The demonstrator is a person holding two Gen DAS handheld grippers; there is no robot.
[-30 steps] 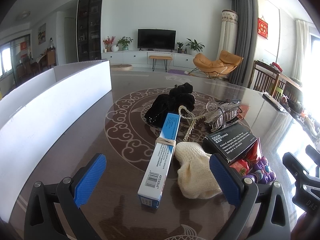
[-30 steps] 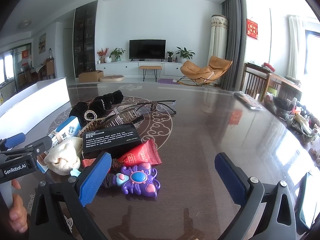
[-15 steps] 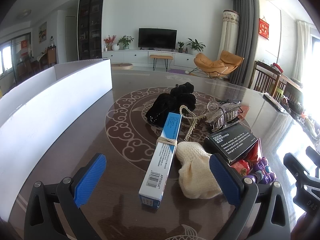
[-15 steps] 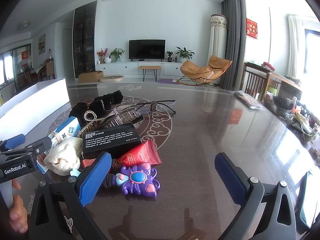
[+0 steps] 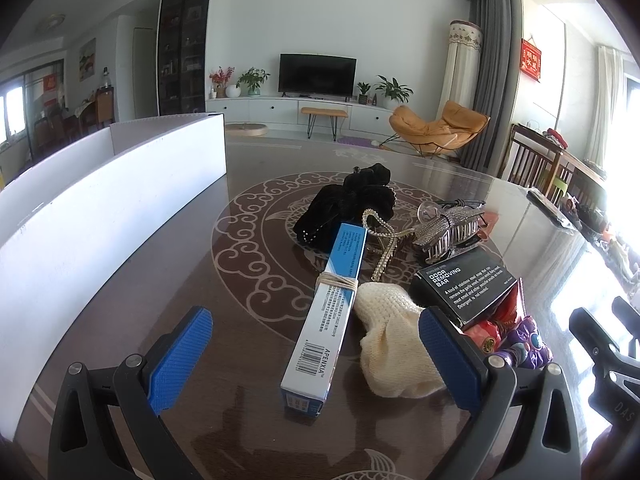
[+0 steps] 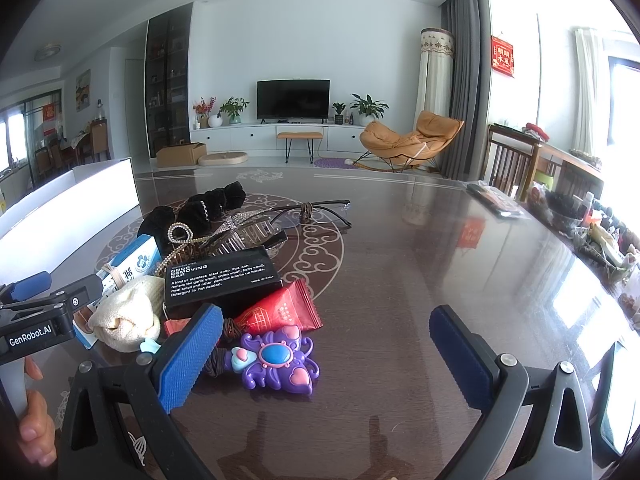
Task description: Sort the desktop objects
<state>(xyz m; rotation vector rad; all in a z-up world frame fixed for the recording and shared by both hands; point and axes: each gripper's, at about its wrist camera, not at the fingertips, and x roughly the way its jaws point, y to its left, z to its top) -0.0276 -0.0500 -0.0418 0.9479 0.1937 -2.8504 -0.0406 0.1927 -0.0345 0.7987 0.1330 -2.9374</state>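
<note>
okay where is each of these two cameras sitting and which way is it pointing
Left wrist: on the open left gripper, low over the table, facing the long blue box and white bin; right gripper's edge shows.
Right wrist: on the open right gripper, facing the purple toy; left gripper and a hand show.
Shared: black box, cream knit, TV wall.

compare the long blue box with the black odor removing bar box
The blue box is long, slim, bound by a rubber band and lies flat on the table. The black box is short, wide, unbanded and propped on other items. Both are printed cardboard cartons.
</note>
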